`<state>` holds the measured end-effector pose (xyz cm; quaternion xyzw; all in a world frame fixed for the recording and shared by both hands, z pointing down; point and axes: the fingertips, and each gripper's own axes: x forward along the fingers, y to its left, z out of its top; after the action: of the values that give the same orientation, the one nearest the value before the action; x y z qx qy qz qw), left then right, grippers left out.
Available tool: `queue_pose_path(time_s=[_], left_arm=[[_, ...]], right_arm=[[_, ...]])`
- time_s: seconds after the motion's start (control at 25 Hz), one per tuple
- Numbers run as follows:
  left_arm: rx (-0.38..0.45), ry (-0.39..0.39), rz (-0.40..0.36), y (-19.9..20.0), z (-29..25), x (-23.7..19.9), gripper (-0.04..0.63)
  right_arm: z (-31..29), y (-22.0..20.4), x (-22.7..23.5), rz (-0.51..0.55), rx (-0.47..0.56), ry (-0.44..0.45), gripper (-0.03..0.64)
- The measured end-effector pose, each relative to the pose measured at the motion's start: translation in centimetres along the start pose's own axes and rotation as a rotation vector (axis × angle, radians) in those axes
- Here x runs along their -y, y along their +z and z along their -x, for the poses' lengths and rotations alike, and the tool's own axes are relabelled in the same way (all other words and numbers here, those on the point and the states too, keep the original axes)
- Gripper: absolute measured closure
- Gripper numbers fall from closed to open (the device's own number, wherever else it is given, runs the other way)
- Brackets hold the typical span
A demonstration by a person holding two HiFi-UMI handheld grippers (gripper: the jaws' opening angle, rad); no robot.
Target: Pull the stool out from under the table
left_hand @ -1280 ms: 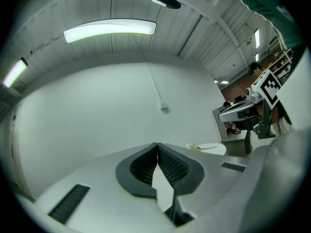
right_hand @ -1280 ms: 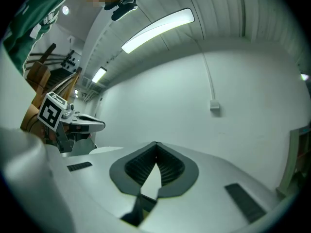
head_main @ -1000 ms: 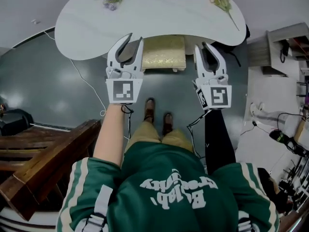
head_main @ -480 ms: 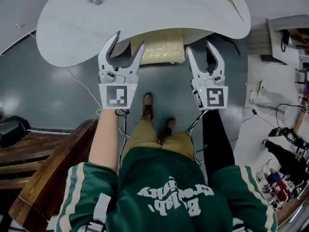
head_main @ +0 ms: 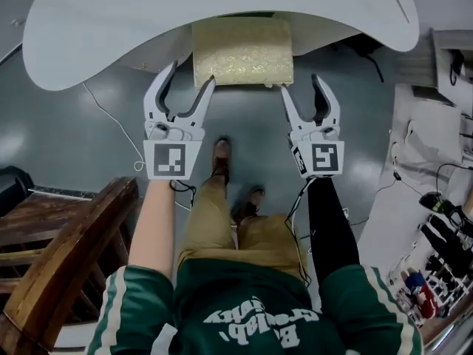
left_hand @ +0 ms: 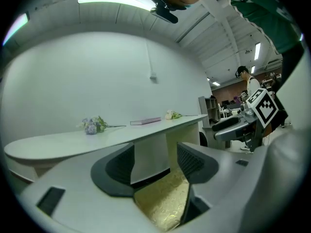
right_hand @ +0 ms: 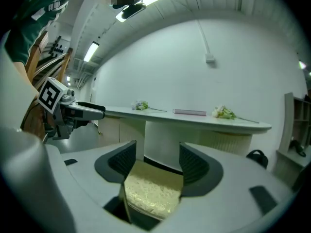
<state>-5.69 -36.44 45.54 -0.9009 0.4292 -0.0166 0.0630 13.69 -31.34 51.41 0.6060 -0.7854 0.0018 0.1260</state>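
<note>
The stool [head_main: 242,52] has a gold padded seat and stands half under the white table [head_main: 111,35]. My left gripper [head_main: 191,80] hangs in front of the seat's near left corner, and my right gripper [head_main: 301,87] in front of its near right corner. Both point level toward the table. Both sets of jaws have just been opening and stand wide, with nothing between the pads. In the left gripper view the gold stool [left_hand: 163,200] shows low through the gap of the left gripper [left_hand: 153,161]. The right gripper view shows the stool [right_hand: 150,191] below the right gripper [right_hand: 157,161].
A wooden bench or rail [head_main: 66,257] fills the lower left. A thin cable [head_main: 111,117] runs over the grey floor. My shoes [head_main: 220,157] stand just behind the grippers. Shelving and clutter [head_main: 443,220] line the right side. Purple flowers [left_hand: 91,125] and a book [left_hand: 145,121] lie on the tabletop.
Both grippers have sunk from tabletop height to seat height and their jaws have spread wide. The view has tipped closer, so more of the stool shows.
</note>
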Motion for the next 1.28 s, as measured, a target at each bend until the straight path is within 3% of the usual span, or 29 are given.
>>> queue_pose_path(time_s=[0.08, 0.2, 0.56, 0.84, 1.08, 1.28], left_arm=[[-0.016, 0.004, -0.040, -2.9, 0.4, 0.4, 0.316], [-0.052, 0.039, 0.001, -8.0, 0.9, 0.8, 0.314], [-0.132, 0.047, -0.040, -21.2, 1.8, 1.0, 0.293], [-0.242, 0.032, -0.025, -31.3, 2.7, 0.8, 0.285], [-0.282, 0.034, -0.049, -36.6, 2.9, 0.6, 0.282], [-0.226, 0.029, -0.018, -38.7, 1.5, 1.1, 0.271]], right_arm=[[-0.1, -3.0, 0.4, -0.008, -0.014, -0.008, 0.337], [-0.3, -7.7, 0.9, -0.011, -0.042, -0.013, 0.347], [-2.4, -20.9, 2.7, -0.071, -0.096, -0.016, 0.284], [-3.5, -29.5, 3.1, -0.104, -0.140, -0.039, 0.278], [-5.2, -33.7, 3.4, -0.137, -0.102, -0.065, 0.270], [-6.8, -36.0, 5.4, -0.111, -0.078, -0.107, 0.272]])
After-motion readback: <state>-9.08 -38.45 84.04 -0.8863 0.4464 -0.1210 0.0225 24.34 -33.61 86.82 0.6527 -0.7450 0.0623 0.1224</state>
